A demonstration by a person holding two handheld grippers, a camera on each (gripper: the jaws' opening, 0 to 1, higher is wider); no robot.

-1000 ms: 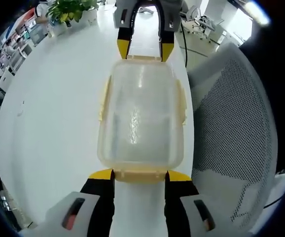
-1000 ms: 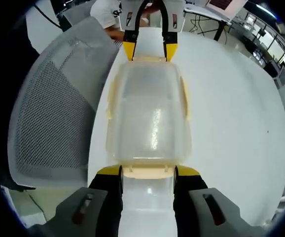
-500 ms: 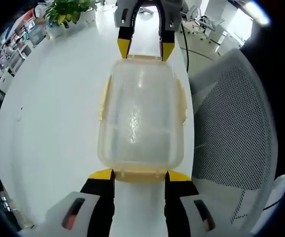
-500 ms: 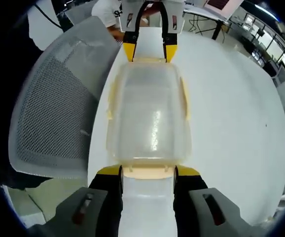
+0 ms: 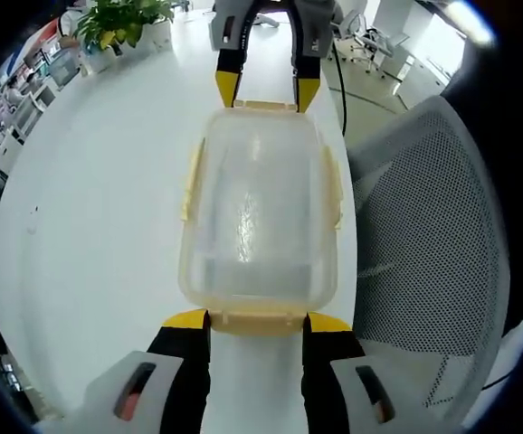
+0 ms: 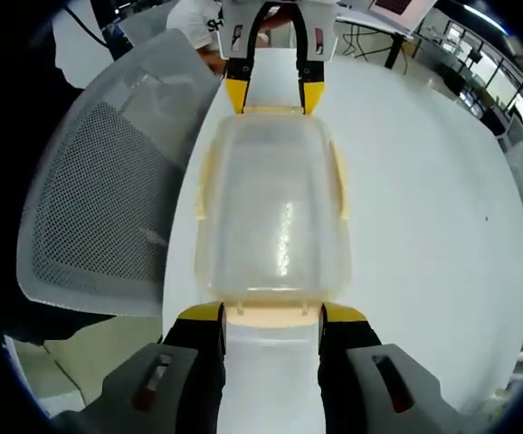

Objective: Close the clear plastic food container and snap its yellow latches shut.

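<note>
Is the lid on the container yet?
Yes. The lid sits flat over the container, yellow latches flanking it; whether they're snapped, cannot tell.

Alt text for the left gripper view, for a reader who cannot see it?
A clear plastic food container with its lid on sits on a white table, the left gripper at its near end latch and the right gripper at the far one.

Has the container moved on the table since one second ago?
No. In the left gripper view the container keeps its place beside the table edge; the chair and plant shifted slightly.
</note>
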